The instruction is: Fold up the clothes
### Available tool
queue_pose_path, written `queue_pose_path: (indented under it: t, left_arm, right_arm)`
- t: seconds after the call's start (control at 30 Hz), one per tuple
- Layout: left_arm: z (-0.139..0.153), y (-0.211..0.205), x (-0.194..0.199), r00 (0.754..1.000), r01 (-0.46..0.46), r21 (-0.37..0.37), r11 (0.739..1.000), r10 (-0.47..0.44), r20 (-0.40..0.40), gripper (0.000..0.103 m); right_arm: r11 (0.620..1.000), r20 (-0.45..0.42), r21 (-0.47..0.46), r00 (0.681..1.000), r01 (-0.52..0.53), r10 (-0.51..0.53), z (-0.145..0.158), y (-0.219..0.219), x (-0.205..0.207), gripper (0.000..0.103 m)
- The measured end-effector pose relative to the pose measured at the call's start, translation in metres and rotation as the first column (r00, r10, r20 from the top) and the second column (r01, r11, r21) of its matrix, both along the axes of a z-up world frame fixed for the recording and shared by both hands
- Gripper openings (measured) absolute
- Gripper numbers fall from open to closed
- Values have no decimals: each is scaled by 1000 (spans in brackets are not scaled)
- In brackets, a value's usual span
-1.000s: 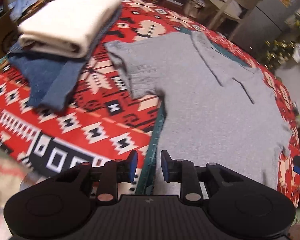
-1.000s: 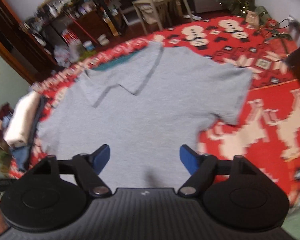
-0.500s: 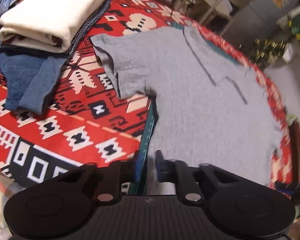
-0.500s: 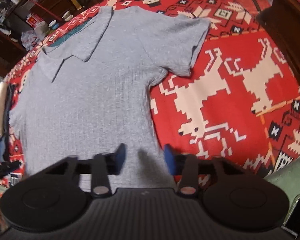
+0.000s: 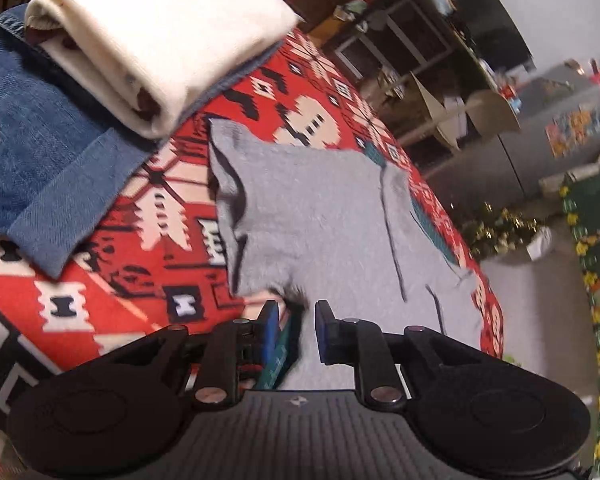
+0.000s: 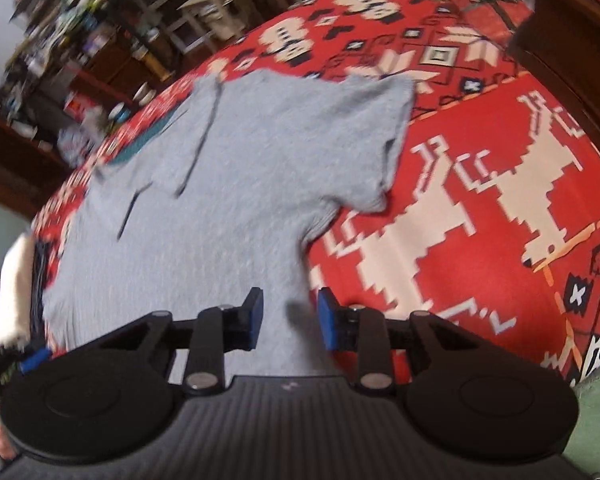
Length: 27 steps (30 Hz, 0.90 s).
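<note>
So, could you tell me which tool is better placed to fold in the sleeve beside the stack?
Left. The left tool, jaws opening with the shirt's edge between them, sits just short of that sleeve, beside the stack.

The grey shirt (image 5: 324,216) is smeared by motion blur in both views, and its hem is hidden behind each gripper's black body. Whether the blue pads (image 6: 327,322) of either gripper press the fabric cannot be told — the cloth between them is blurred. The folded cream garment (image 5: 152,36) and the denim piece (image 5: 40,168) are cut off by the left wrist view's edge — the shelves (image 6: 80,52) are blurred.
</note>
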State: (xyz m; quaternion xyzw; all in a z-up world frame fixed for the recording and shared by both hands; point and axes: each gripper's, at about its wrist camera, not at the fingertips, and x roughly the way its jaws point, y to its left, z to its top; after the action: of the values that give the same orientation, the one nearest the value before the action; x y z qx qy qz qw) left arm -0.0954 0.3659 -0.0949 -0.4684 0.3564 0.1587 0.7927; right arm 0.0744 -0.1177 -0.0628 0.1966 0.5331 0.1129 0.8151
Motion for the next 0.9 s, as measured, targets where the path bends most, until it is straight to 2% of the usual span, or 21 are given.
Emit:
queue_pose_path:
  t: [0.13, 0.2, 0.3, 0.43, 0.63, 0.67, 0.7, 0.73, 0.9]
  left_arm:
    - [-2, 9, 10, 999, -36, 57, 998, 37, -18, 18]
    - [-2, 14, 13, 997, -68, 93, 993, 70, -18, 25]
    - [-5, 20, 16, 994, -105, 122, 987, 109, -26, 27]
    - [-11, 22, 24, 995, -85, 111, 990, 89, -34, 26]
    - [-15, 22, 34, 997, -64, 120, 991, 70, -45, 26]
    - [-17, 22, 36, 996, -62, 112, 992, 68, -53, 19]
    - [-20, 22, 36, 996, -61, 99, 993, 67, -61, 7]
    - [-21, 22, 36, 995, -62, 98, 993, 70, -77, 4]
    - [-18, 17, 27, 993, -59, 111, 992, 70, -96, 3]
  right_arm:
    - [990, -2, 0, 990, 138, -138, -10, -23, 18, 34]
    - [978, -10, 20, 978, 210, -210, -15, -37, 26, 34]
    - [954, -21, 59, 955, 295, -295, -20, -54, 36, 39]
    - [943, -45, 102, 949, 316, -313, -28, -56, 44, 40]
    - [959, -15, 72, 961, 275, -275, -24, -46, 43, 44]
    - [959, -12, 74, 962, 273, -273, -23, -46, 42, 44]
    - [959, -11, 80, 962, 273, -273, -22, -46, 42, 45]
    - [958, -12, 83, 961, 275, -275, -22, -46, 42, 45]
    - [954, -12, 91, 958, 287, -287, -22, -49, 40, 48]
